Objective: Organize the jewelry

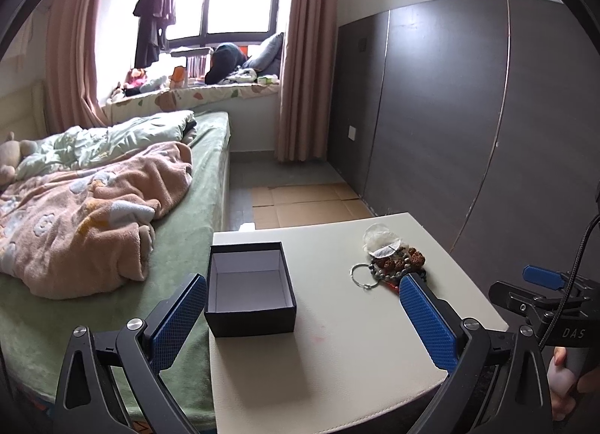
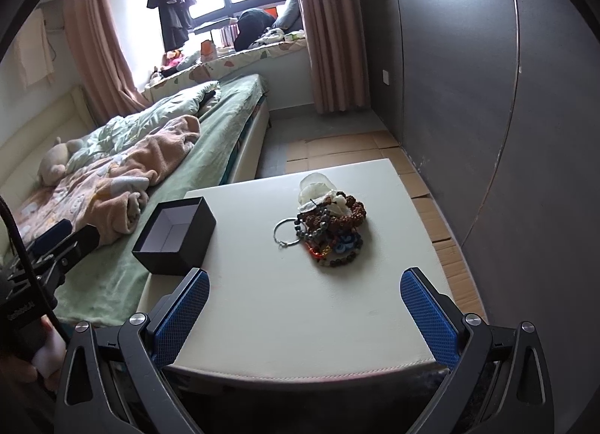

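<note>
A black open box (image 1: 249, 286) (image 2: 175, 236) with a pale, bare inside stands near the left edge of the cream table (image 1: 337, 351) (image 2: 300, 302). A heap of bead bracelets (image 1: 399, 265) (image 2: 332, 233) lies toward the table's right, with a thin silver ring bangle (image 1: 363, 275) (image 2: 287, 232) at its left and a clear plastic bag (image 1: 380, 239) (image 2: 317, 182) behind it. My left gripper (image 1: 302, 316) is open just in front of the box, nothing between its blue pads. My right gripper (image 2: 303, 308) is open above the table's near edge, short of the heap.
A bed (image 1: 112, 216) with a green sheet and a pink blanket runs along the table's left side. A dark wardrobe wall (image 1: 468, 115) stands to the right. Flattened cardboard (image 1: 303, 205) covers the floor beyond the table. A hand (image 1: 562, 385) holds the other gripper's handle at the right.
</note>
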`<state>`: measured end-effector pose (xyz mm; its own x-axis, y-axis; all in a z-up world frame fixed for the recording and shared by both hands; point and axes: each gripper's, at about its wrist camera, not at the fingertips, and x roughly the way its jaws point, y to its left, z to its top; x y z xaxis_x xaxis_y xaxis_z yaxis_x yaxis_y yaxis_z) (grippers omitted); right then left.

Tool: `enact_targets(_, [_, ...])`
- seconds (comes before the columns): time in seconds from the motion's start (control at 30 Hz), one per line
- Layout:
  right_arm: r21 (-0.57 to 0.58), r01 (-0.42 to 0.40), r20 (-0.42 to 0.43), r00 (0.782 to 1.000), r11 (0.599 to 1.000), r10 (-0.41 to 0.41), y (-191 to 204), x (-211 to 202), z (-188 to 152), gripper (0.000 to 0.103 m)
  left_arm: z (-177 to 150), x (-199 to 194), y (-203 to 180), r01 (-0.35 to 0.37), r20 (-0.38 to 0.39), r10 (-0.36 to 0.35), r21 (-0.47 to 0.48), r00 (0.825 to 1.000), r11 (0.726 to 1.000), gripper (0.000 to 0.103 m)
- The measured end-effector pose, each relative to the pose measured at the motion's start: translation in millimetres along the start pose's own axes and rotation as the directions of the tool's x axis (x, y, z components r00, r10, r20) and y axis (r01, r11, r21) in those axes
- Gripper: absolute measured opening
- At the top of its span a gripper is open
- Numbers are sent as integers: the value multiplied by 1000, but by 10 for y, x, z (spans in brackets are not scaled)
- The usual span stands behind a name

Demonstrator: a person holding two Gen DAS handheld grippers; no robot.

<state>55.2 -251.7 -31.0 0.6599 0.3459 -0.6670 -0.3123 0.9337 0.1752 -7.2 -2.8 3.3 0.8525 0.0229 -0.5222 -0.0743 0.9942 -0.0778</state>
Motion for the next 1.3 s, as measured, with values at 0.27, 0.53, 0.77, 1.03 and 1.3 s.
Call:
enact_targets(0.27, [8,5,5,1000,1000,-5,-45,-4,-12,103,-17,32,-5,5,-8,-5,-4,1000,1000,102])
enact_targets(0.53, [7,4,4,1000,1000,-4,-27,-6,-4,103,-31,44,-23,12,-11,-12,-2,1000,1000,102])
enact_targets(0.77, [12,7,8,1000,1000,-7,-38,-5,2,103,-21,22,26,3,-4,-3,-33,1000,999,102])
enact_targets(1.03, [8,8,9,1000,1000,-9,-21,-13,-1,103,-16,-13,25,-3,8,3,-21,1000,1000,102])
enact_targets(1.3, [13,10,20,1000,1000,-10,-20,-49,13,103,15,9,38,-21,10,21,-47,1000,999,102])
